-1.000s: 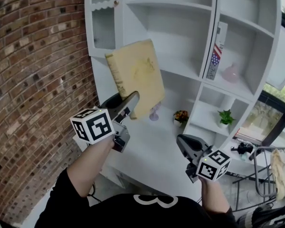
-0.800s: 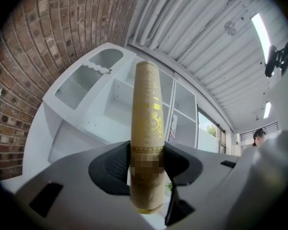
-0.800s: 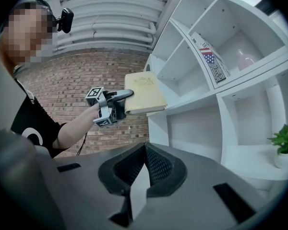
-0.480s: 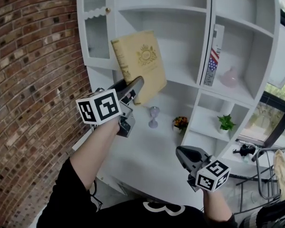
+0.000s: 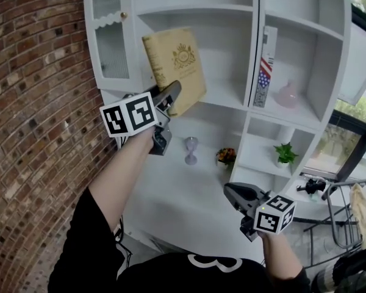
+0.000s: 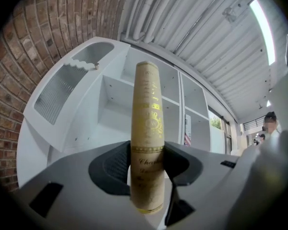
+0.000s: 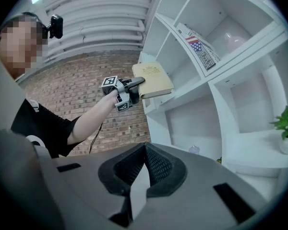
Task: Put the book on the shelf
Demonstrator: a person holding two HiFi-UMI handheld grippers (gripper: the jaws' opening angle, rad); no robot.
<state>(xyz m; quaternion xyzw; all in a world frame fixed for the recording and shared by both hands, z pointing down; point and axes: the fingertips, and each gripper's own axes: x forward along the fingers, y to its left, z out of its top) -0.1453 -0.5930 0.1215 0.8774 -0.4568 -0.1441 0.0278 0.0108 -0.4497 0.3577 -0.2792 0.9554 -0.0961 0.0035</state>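
Note:
A tan book with a gold crest hangs upright in front of the white shelf unit, level with its wide middle compartment. My left gripper is shut on the book's lower edge. In the left gripper view the spine stands between the two pads, which press on both covers. My right gripper is low at the right, shut with nothing in it. The right gripper view shows its own jaws closed, and the book in the left gripper farther off.
A flag-patterned book and a pink vase stand in the compartment to the right. Lower down are a glass goblet, a flower pot and a green plant. A brick wall is at the left.
My left gripper has lifted the book up and closer to the shelf, and the book now stands more upright. The right gripper has stayed low at the right.

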